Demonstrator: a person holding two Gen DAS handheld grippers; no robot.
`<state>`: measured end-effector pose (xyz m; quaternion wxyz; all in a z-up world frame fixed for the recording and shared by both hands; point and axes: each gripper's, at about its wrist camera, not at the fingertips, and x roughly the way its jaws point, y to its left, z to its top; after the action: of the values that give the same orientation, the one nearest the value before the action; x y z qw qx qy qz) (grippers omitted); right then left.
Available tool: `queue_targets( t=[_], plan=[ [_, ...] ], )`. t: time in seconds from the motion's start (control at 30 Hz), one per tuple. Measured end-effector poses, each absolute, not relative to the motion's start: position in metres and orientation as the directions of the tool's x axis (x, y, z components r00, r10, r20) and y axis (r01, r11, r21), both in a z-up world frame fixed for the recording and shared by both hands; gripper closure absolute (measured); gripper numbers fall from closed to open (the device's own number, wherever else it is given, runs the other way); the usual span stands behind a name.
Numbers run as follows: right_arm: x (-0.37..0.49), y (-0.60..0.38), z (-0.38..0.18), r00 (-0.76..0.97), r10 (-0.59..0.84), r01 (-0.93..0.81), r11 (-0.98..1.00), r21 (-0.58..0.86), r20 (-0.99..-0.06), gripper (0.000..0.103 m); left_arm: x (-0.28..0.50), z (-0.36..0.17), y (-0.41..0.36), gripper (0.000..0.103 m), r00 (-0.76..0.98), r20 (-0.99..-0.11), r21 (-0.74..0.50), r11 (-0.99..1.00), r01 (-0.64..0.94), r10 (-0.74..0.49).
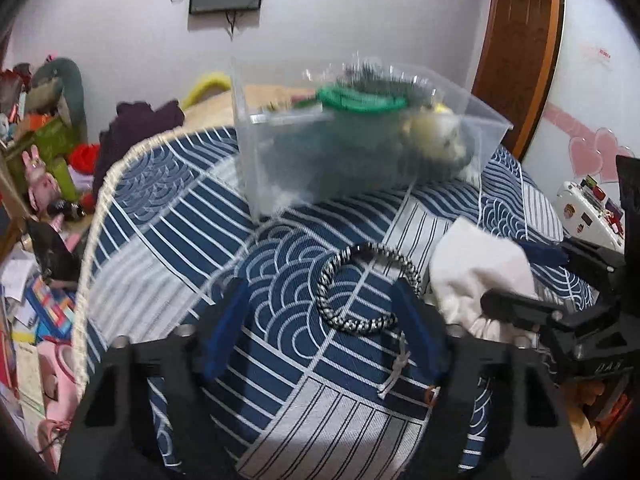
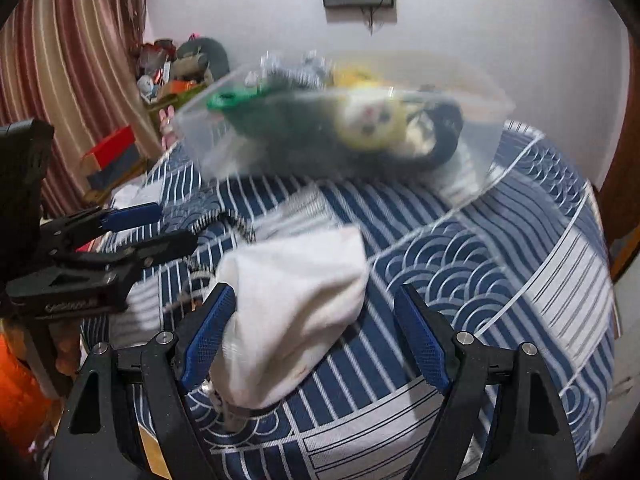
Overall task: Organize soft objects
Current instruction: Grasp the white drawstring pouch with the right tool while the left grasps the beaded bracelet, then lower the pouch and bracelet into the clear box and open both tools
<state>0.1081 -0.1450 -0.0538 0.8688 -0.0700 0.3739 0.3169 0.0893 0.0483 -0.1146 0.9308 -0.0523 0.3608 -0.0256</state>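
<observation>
Here the left gripper (image 1: 324, 316) hovers low, fingers apart, straddling the black-and-white braided cord loop (image 1: 362, 286) on the blue patterned bedspread (image 1: 168, 216). The right gripper (image 2: 316, 328), fingers apart, flanks the white cloth (image 2: 296, 308); the clear plastic bin (image 2: 476, 128) sits beyond.

From my left camera I see a cloth (image 1: 280, 248) patterned in navy blue and white, patches of wave-like arcs alternating with patches of thin stripes, edged with a cream braided border. On it lies a braided cord loop (image 1: 356, 284) in black and white. The sock (image 1: 476, 268) beside it is plain white. The storage box (image 1: 360, 184) is clear plastic, and through its blurred walls I make out a green item (image 1: 360, 100) and a plush toy (image 2: 372, 120) with a yellow and white face. My left gripper (image 1: 324, 300) and right gripper (image 2: 316, 308) both have black bodies with blue finger pads. A curtain (image 2: 72, 60) shows dark red and cream stripes.
</observation>
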Motion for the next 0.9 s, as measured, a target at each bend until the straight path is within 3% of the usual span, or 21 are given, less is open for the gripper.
queue_targets(
  t=[0.07, 0.1, 0.27, 0.33, 0.5, 0.9],
  plan=[
    [0.108, -0.143, -0.062, 0.496, 0.496, -0.608, 0.785, 0.124, -0.713, 0.024, 0.094, -0.120, 0.046, 0.054, 0.726, -0.682, -0.112, 0.994, 0.014, -0.088],
    [0.107, -0.143, -0.063, 0.490, 0.497, -0.610, 0.782, 0.125, -0.716, 0.026, 0.094, -0.122, 0.046, 0.056, 0.725, -0.683, -0.108, 0.994, 0.013, -0.084],
    [0.102, -0.144, -0.060, 0.487, 0.517, -0.630, 0.766, 0.127, -0.704, 0.073, 0.091, -0.126, 0.041, 0.088, 0.741, -0.664, -0.107, 0.994, 0.037, -0.099],
    [0.101, -0.145, -0.059, 0.492, 0.523, -0.633, 0.764, 0.127, -0.696, 0.081, 0.089, -0.127, 0.042, 0.095, 0.747, -0.658, -0.100, 0.994, 0.034, -0.092],
    [0.097, -0.155, -0.051, 0.538, 0.517, -0.615, 0.781, 0.110, -0.666, 0.091, 0.084, -0.121, 0.044, 0.097, 0.751, -0.654, -0.101, 0.995, 0.029, -0.088],
    [0.095, -0.184, -0.011, 0.664, 0.492, -0.546, 0.833, 0.084, -0.562, 0.092, 0.068, -0.057, 0.041, 0.097, 0.862, -0.504, -0.065, 0.998, 0.017, -0.048]
  ],
)
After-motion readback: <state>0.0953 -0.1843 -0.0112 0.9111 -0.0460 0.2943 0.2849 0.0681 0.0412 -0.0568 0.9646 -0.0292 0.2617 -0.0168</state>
